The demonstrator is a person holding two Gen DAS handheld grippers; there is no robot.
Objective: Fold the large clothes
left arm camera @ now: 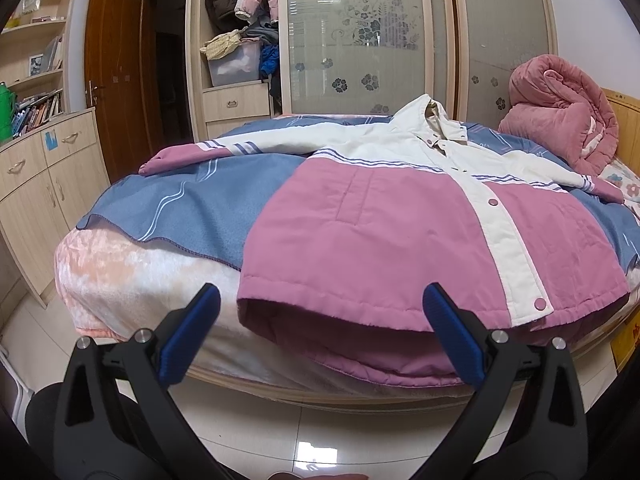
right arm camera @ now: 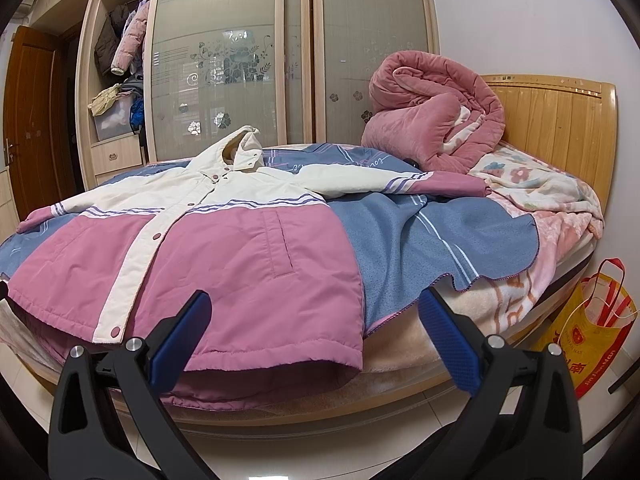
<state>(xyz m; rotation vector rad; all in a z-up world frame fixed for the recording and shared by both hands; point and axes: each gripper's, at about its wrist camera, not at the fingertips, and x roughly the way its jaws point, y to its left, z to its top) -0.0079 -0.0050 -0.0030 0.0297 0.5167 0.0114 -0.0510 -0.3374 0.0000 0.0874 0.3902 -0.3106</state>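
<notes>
Left wrist view shows the bed (left arm camera: 132,280) with the pink-and-cream jacket (left arm camera: 400,224) spread flat on the blue blanket (left arm camera: 192,208), front snapped, sleeves out, hem overhanging the near edge; by my judgement no fold is made yet. Left gripper (left arm camera: 322,300) and right gripper (right arm camera: 314,306) both hang short of the hem, jaws wide apart, holding nothing.

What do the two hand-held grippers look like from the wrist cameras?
Both match: the left hand-held gripper and right hand-held gripper each have two black plastic arms with triangular cut-outs, round silver pins at the joints, and blue textured pads on the inner faces. No cables or markings show.
</notes>
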